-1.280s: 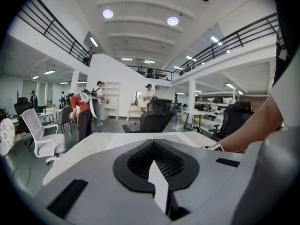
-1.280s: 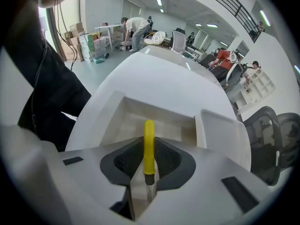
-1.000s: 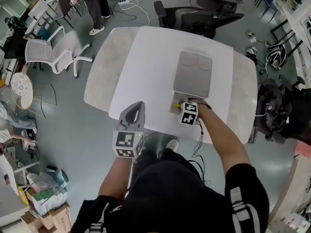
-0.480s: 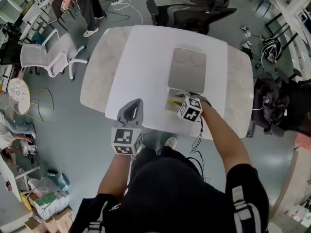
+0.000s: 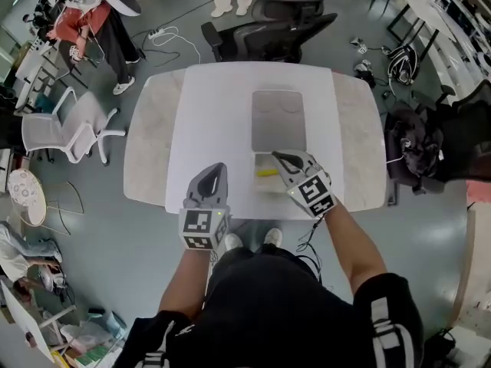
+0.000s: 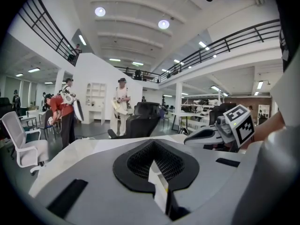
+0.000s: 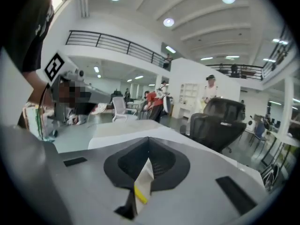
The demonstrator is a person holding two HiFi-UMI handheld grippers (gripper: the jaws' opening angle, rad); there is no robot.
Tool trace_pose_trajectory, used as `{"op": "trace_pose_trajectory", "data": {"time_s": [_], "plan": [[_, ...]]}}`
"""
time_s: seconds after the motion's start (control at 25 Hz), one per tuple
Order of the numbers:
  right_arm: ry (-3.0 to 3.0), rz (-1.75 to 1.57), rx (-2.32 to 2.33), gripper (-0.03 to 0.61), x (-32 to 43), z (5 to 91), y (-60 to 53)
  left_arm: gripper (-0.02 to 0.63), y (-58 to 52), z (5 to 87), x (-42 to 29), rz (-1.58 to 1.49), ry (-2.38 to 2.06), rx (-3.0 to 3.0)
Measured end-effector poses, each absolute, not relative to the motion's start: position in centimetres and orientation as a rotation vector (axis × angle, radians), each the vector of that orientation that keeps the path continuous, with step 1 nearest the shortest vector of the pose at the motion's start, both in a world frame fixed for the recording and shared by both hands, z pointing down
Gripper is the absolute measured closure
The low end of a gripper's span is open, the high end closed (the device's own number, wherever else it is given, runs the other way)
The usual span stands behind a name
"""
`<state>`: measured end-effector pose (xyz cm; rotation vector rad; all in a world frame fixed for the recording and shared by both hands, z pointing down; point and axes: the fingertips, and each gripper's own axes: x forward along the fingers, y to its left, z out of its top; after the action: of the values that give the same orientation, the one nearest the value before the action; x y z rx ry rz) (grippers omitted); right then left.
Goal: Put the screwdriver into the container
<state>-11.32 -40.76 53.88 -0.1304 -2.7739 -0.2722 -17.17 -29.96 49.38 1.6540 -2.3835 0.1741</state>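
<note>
Yellow screwdriver (image 5: 267, 172) lies inside the clear container (image 5: 258, 185) at the near edge of the white table (image 5: 207, 113), just in front of a grey tray (image 5: 278, 119). Right gripper (image 5: 278, 157) hangs over the container's right side, jaws drawn together to a slit, gripping nothing. The yellow glimpsed through that slit is probably the screwdriver below. Left gripper (image 5: 218, 168) sits over the table's near edge, left of the container, jaws likewise together and empty.
</note>
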Motion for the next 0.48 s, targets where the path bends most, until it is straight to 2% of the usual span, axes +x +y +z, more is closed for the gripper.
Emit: {"op": "trace_pose_trajectory", "data": {"time_s": [0.48], "plan": [[-3.016, -0.135, 0.744, 0.566, -5.6, 43.0, -44.4, 0.607, -33.7, 44.2, -16.4, 0.110, -2.336, 1.924]]}}
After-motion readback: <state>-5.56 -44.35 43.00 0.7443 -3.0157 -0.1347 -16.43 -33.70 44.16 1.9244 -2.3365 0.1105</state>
